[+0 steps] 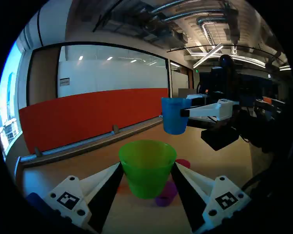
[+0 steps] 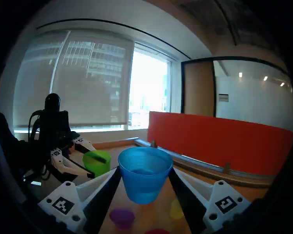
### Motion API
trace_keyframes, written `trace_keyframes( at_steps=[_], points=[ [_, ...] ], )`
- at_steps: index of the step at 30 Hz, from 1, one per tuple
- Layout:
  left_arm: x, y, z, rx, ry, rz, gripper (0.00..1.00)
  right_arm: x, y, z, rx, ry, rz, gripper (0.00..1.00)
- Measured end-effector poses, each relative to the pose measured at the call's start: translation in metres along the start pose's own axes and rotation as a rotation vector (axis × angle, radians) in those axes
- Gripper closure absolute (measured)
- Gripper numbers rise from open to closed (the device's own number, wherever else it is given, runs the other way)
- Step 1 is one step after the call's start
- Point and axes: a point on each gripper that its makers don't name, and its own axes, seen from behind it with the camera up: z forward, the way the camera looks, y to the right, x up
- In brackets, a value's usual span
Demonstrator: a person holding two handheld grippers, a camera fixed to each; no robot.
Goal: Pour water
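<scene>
A green cup (image 1: pixel 147 168) stands upright between the fingers of my left gripper (image 1: pixel 147 183), which is shut on it above the wooden table (image 1: pixel 213 156). Farther off on the right, my right gripper (image 1: pixel 185 112) holds a blue cup (image 1: pixel 174 115) upright in the air. In the right gripper view the blue cup (image 2: pixel 144 178) is clamped in my right gripper (image 2: pixel 143 191), and water shows inside it. The green cup (image 2: pixel 97 161) appears to its left, held by the left gripper (image 2: pixel 91 171).
Small coloured cups lie on the table: a purple one (image 1: pixel 167 194) (image 2: pixel 122 217), a red one (image 1: pixel 183 162) and a yellow one (image 2: pixel 176 209). A red partition (image 1: pixel 88 113) with a rail runs along the table's far edge. Windows stand behind the left gripper.
</scene>
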Motion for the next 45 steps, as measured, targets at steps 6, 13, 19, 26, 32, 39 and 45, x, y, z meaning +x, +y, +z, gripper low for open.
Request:
trace_keyframes(
  at_steps=[6,13,19,26,32,39,45],
  points=[
    [0.004,0.005,0.001,-0.013,0.012,0.0,0.15,0.006,0.001,-0.007,-0.013,0.031,-0.002,0.11],
    [0.004,0.012,0.007,-0.027,0.027,-0.006,0.15,0.007,0.004,-0.012,-0.016,0.035,0.006,0.11],
    [0.005,0.02,0.011,-0.049,0.036,-0.008,0.15,0.008,0.003,-0.015,-0.014,0.034,-0.015,0.11],
    [0.003,0.033,0.017,-0.084,0.044,-0.02,0.15,0.008,0.005,-0.016,-0.019,0.02,-0.078,0.11],
    [0.0,0.044,0.023,-0.11,0.04,-0.016,0.15,0.012,0.004,-0.018,-0.022,0.021,-0.165,0.11],
    [0.004,0.057,0.028,-0.14,0.052,-0.02,0.15,0.02,0.002,-0.02,-0.025,0.045,-0.262,0.11],
    [0.004,0.064,0.031,-0.154,0.055,-0.022,0.15,0.026,0.001,-0.019,-0.031,0.058,-0.332,0.11]
  ],
)
